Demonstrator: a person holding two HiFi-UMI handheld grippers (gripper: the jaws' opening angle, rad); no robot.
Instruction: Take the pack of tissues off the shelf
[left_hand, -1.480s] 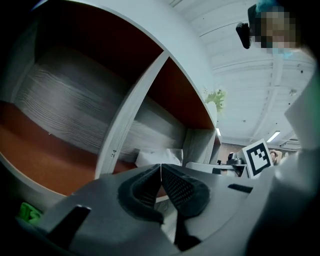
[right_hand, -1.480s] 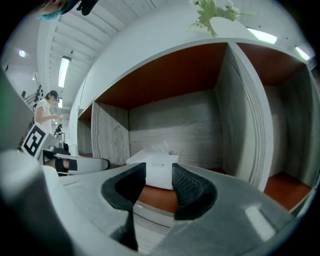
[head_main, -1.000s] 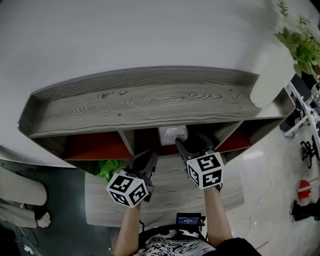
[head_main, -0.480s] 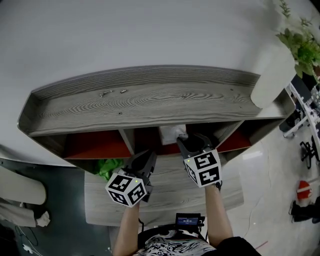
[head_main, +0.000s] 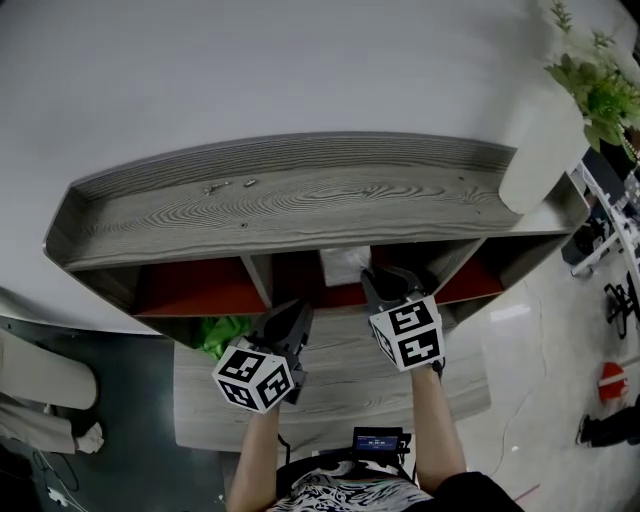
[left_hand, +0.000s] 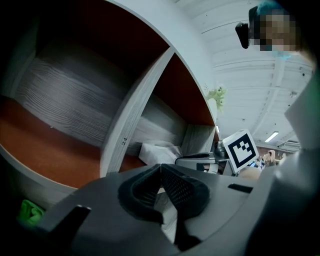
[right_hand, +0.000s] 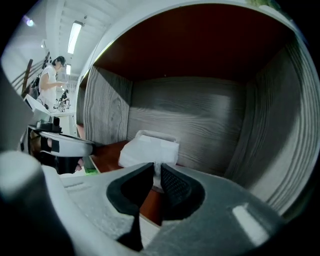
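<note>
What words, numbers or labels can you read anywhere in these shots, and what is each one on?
"24": on the front edge of the shelf divider, seen in the left gripper view.
Unreadable: the lit text on the small screen at the person's waist is too small.
No words: the marker cubes carry only black-and-white patterns.
No print can be read on the pack of tissues.

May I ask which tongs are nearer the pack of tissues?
Right: the right tongs have just closed on the pack of tissues. The left tongs sit shut, short of it, leftward.
</note>
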